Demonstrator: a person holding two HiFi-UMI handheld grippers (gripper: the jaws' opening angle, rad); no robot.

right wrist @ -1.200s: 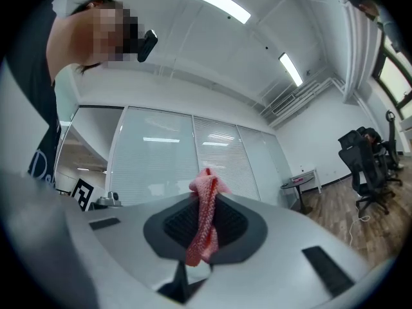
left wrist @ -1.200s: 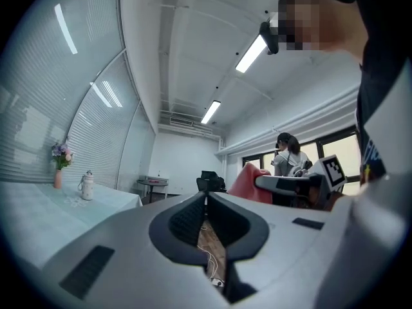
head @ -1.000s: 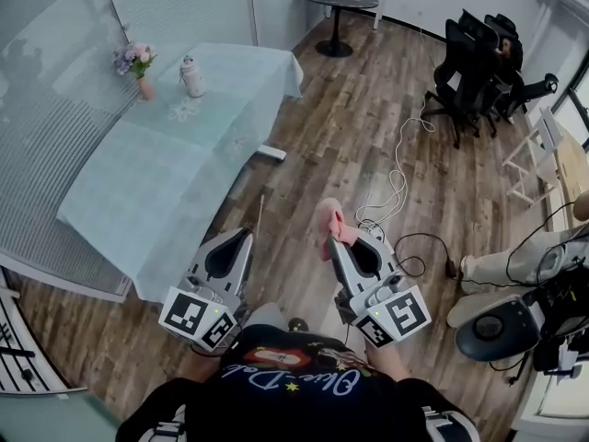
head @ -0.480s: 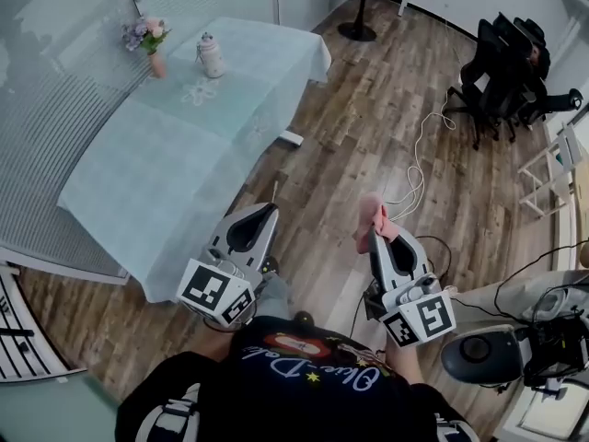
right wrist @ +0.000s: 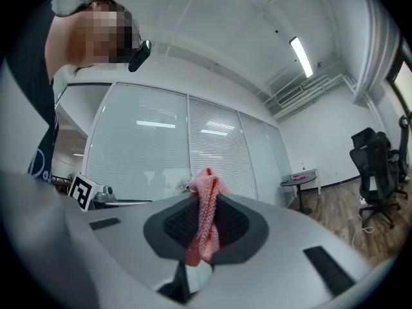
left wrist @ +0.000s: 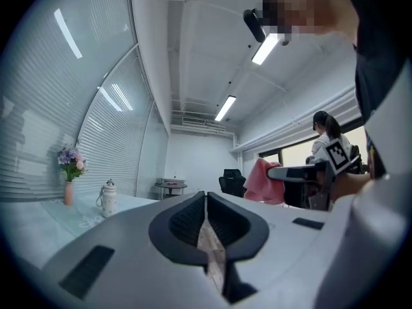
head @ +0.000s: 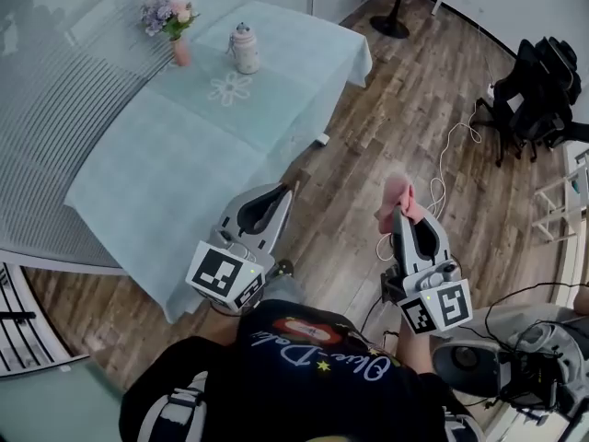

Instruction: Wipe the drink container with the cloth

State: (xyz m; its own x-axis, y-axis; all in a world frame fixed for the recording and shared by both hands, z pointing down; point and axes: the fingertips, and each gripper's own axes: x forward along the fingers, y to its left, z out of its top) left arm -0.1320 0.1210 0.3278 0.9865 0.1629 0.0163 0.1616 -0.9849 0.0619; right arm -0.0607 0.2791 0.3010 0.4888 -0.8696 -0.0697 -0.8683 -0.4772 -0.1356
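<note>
Your right gripper [head: 401, 217] clamps the cloth [head: 394, 194], left gripper [head: 276, 197] shut empty; the drink container [head: 245, 50] waits unwiped on the table's [head: 138, 173] far end.

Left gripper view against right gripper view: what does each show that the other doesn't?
Only the left gripper view: the drink container and flower vase on the table, plus the left gripper shut with nothing in it. Only the right gripper view: the right gripper up close, shut on the cloth, which hangs down between the pads. Both: the pink cloth, the round side table and a black office chair.
</note>
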